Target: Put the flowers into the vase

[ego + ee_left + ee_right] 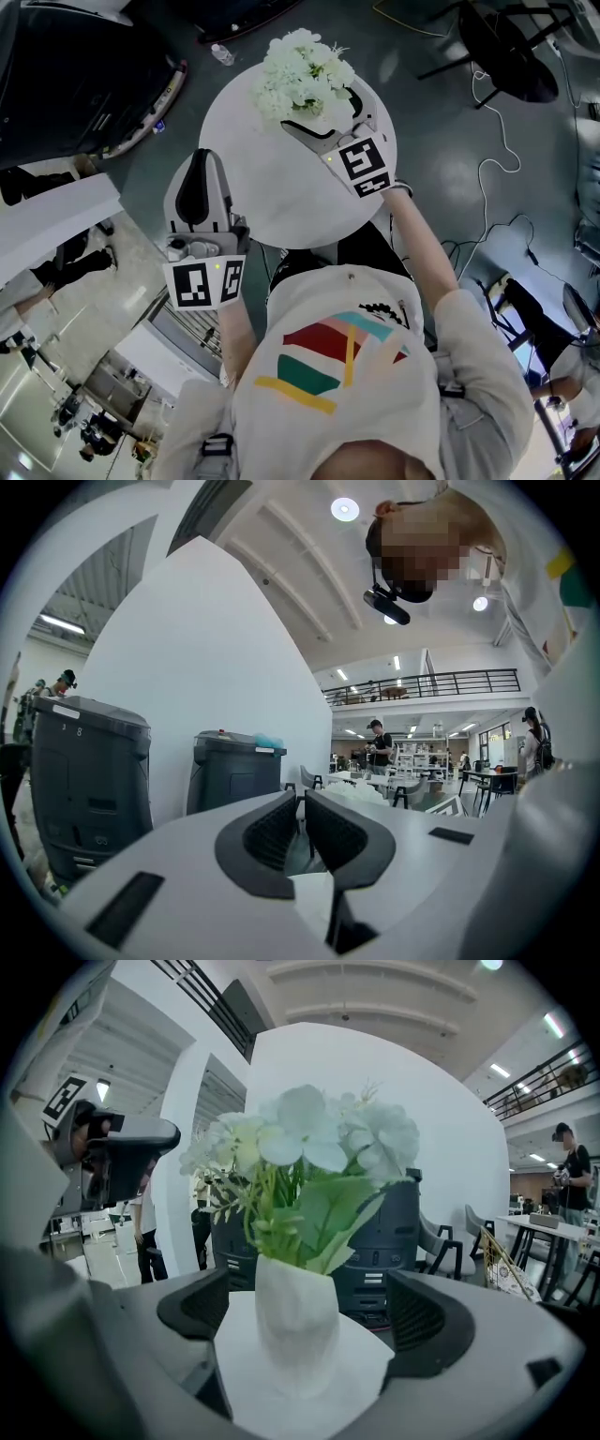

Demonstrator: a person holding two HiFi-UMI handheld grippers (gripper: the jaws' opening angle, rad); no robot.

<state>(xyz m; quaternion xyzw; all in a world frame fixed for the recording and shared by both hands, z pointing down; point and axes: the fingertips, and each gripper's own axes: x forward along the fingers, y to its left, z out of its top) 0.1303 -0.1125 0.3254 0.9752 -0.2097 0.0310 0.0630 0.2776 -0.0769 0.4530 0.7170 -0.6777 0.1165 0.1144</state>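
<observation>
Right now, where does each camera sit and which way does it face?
Head view: on the person's head, looking steeply down on the round table, flowers, left tool and right tool; forearms and shirt show.
Left gripper view: on the left tool, looking level along its closed, empty jaws toward grey bins; the person's shirt shows at right.
Right gripper view: on the right tool, looking along open jaws at the vase standing between them, untouched.
Shared: head and right gripper views both show the flowers.
</observation>
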